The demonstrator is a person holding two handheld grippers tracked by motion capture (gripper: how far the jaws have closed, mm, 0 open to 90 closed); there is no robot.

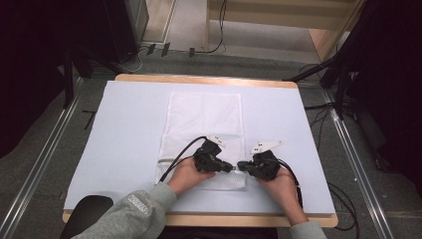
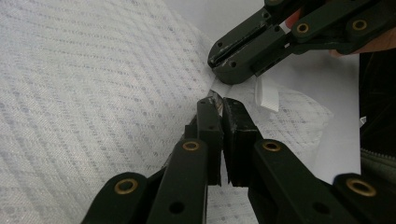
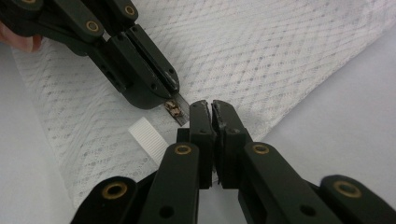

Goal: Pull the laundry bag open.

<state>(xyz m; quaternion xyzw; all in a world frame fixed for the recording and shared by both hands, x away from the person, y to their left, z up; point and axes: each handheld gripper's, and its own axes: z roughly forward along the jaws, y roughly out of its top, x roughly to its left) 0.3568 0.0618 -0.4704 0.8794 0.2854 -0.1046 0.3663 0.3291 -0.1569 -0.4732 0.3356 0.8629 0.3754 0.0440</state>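
White mesh is what both pairs of fingers are working on: a mesh laundry bag (image 1: pixel 205 130) lying flat on the pale sheet of the table (image 1: pixel 124 129), its near end just in front of the person. In the right gripper view the left gripper (image 3: pixel 173 95) has its fingers pinched nearly together on a small metal zipper pull (image 3: pixel 176 110), which sticks out of their tips. The right gripper (image 3: pixel 210 108) has its own fingers narrowed to a thin slit on the edge of the mesh just beside that pull, next to a short white ribbed tab (image 3: pixel 148 138). In the left gripper view the same meeting shows from the other side: the left gripper (image 2: pixel 218 103) nipped shut at the bag's edge and the right gripper (image 2: pixel 223 60) clamped just beyond it.

From above, the two hands sit close together, tips almost touching over the bag's lower right part, cables trailing back.

The step in hand looks like getting the zipper started, one side anchoring the fabric, the other holding the slider. The next move probably calls for drawing the pull steadily along the zip line while the right gripper keeps the mesh taut, so the slider doesn't slip out or the fabric bunch
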